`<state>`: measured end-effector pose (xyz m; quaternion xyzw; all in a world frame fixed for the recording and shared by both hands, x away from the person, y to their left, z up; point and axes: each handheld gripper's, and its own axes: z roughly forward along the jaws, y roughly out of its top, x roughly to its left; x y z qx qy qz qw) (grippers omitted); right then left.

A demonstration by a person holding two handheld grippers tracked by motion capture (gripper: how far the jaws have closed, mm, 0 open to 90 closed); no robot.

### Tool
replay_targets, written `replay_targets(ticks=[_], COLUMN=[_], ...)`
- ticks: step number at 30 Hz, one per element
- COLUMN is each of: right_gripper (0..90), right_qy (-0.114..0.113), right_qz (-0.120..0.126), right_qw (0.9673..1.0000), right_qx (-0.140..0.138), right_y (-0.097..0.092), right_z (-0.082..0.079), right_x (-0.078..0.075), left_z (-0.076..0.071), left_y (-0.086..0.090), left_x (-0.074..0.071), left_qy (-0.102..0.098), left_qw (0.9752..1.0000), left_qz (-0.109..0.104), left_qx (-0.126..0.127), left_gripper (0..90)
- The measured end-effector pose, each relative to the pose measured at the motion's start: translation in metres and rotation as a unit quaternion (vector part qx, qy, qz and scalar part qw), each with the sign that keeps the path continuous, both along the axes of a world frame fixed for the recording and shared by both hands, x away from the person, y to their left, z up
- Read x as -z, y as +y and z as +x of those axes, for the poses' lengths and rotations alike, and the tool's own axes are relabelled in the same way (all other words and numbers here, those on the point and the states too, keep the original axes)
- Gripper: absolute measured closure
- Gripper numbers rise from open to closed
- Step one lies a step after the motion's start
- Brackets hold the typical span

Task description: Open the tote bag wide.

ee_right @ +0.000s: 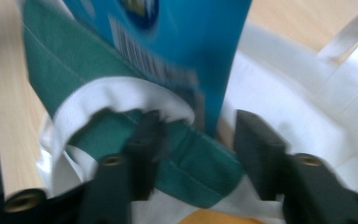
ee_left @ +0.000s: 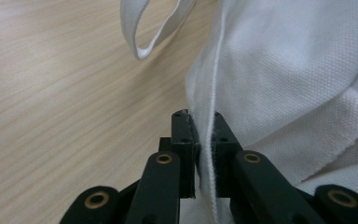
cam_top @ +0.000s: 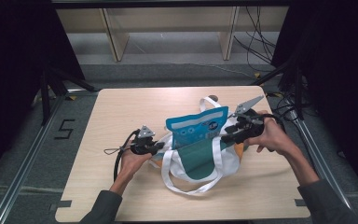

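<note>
Left gripper (ee_left: 200, 154): jaws pinched tight on the white seam at the left edge of the tote bag (cam_top: 200, 161), holding that side of the mouth in place.
Right gripper (ee_right: 193, 140): jaws part-way apart, straddling the bag's green rim and the lower corner of the blue pouch (cam_top: 196, 127); the picture is blurred, so I cannot tell whether the pads press on either.
Tote bag: lies in the middle of the table (cam_top: 121, 107), green panel up, one white handle (cam_top: 186, 186) looped toward the near edge, the other (cam_top: 209, 103) poking out on the far side.
Blue pouch: stands partly inside the bag's mouth, upper half sticking out toward the far side, tilted a little.
How the bag handles: soft, limp cloth that likely folds and slides on the smooth wood; it probably needs one hand holding the rim taut.
How the pouch handles: looks light and thin, with a slick printed film; likely to bend or slip if squeezed mid-panel.
Where to hold: the bag by its stitched seam or hemmed rim; the pouch by a flat sealed edge or corner.
Risk: a grip that catches rim and pouch together could drag the cloth along.
</note>
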<state>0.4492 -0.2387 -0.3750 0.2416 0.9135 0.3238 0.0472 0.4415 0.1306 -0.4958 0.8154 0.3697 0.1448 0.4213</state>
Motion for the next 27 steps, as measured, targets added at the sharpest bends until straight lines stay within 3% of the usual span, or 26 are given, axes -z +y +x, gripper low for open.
replay_targets(ticks=[1, 2, 3, 4, 6, 8, 9, 11, 12, 13, 14, 15, 16, 18, 19, 20, 21, 22, 24, 26, 27], right_gripper=[71.3, 81.5, 89.5, 90.0, 90.0, 90.0, 90.0, 90.0, 90.0, 90.0, 90.0, 90.0, 90.0, 90.0, 90.0, 90.0, 90.0, 90.0, 89.1, 84.2, 82.6], right_qy=[-0.015, -0.006, 0.005, 0.012, 0.019, 0.027, 0.015, 0.016, 0.005, 0.004, 0.008, -0.008, 0.000, 0.015, 0.008, 0.015, 0.014, 0.004, -0.006, -0.038, -0.034], right_qz=[-0.015, -0.023, -0.010, 0.002, -0.003, 0.009, 0.008, 0.017, 0.008, -0.016, -0.020, 0.001, 0.015, 0.021, 0.016, 0.005, 0.009, 0.019, 0.018, 0.046, 0.049], right_qw=[0.9998, 0.9997, 0.9999, 0.9999, 0.9998, 0.9992, 0.9994, 0.9986, 0.9986, 0.9978, 0.9980, 0.9978, 0.9976, 0.9976, 0.9977, 0.9971, 0.9974, 0.9963, 0.9964, 0.9944, 0.9938], right_qx=[0.002, -0.002, -0.008, -0.002, 0.009, 0.027, 0.029, 0.048, 0.052, 0.064, 0.059, 0.066, 0.067, 0.064, 0.065, 0.074, 0.070, 0.083, 0.082, 0.087, 0.094], right_y=[-0.001, -0.001, -0.003, -0.003, -0.006, -0.008, -0.010, -0.012, -0.013, -0.012, -0.012, -0.014, -0.017, -0.017, -0.017, -0.017, -0.017, -0.015, -0.016, -0.018, -0.020], right_z=[-0.002, -0.004, -0.005, -0.007, -0.010, -0.017, -0.019, -0.024, -0.024, -0.027, -0.028, -0.026, -0.023, -0.020, -0.021, -0.023, -0.023, -0.024, -0.027, -0.032, -0.036], right_x=[0.007, 0.015, 0.023, 0.031, 0.047, 0.062, 0.068, 0.086, 0.096, 0.106, 0.116, 0.125, 0.125, 0.125, 0.126, 0.123, 0.123, 0.124, 0.111, 0.093, 0.080], left_z=[0.000, 0.000, 0.000, 0.000, -0.001, -0.001, 0.000, 0.000, 0.000, 0.000, 0.000, 0.001, 0.002, 0.003, 0.004, 0.003, 0.004, 0.003, 0.002, 0.002, 0.002], left_y=[0.000, 0.000, 0.000, 0.000, 0.000, -0.001, 0.000, -0.001, -0.002, -0.003, -0.004, -0.003, -0.003, -0.005, -0.006, -0.006, -0.006, -0.005, -0.005, -0.005, -0.005], left_x=[0.000, -0.001, -0.001, 0.000, 0.000, 0.000, 0.001, 0.002, 0.002, 0.004, 0.005, 0.006, 0.008, 0.015, 0.018, 0.020, 0.018, 0.017, 0.015, 0.014, 0.014], left_qy=[0.002, 0.001, 0.002, 0.002, 0.001, 0.000, 0.004, 0.002, 0.008, 0.006, 0.006, 0.006, 0.009, 0.010, 0.014, 0.012, 0.020, 0.018, 0.018, 0.019, 0.020], left_qw=[1.0000, 1.0000, 1.0000, 1.0000, 1.0000, 1.0000, 1.0000, 1.0000, 1.0000, 1.0000, 0.9999, 0.9999, 0.9999, 0.9998, 0.9997, 0.9997, 0.9996, 0.9996, 0.9997, 0.9996, 0.9996], left_qz=[-0.002, 0.000, 0.001, 0.002, 0.001, -0.004, 0.000, 0.002, 0.004, 0.007, 0.010, 0.016, 0.013, 0.010, 0.015, 0.012, 0.007, 0.007, 0.009, 0.007, 0.008], left_qx=[0.003, 0.005, 0.004, 0.002, 0.000, -0.002, 0.003, -0.002, 0.000, -0.002, -0.004, 0.000, 0.000, -0.011, -0.014, -0.018, -0.018, -0.020, -0.016, -0.017, -0.016], left_gripper=[83.5, 83.8, 84.0, 84.1, 84.5, 84.6, 84.7, 85.0, 85.0, 85.0, 85.2, 85.2, 85.3, 85.2, 85.3, 85.6, 85.6, 85.6, 85.6, 85.6, 85.6])
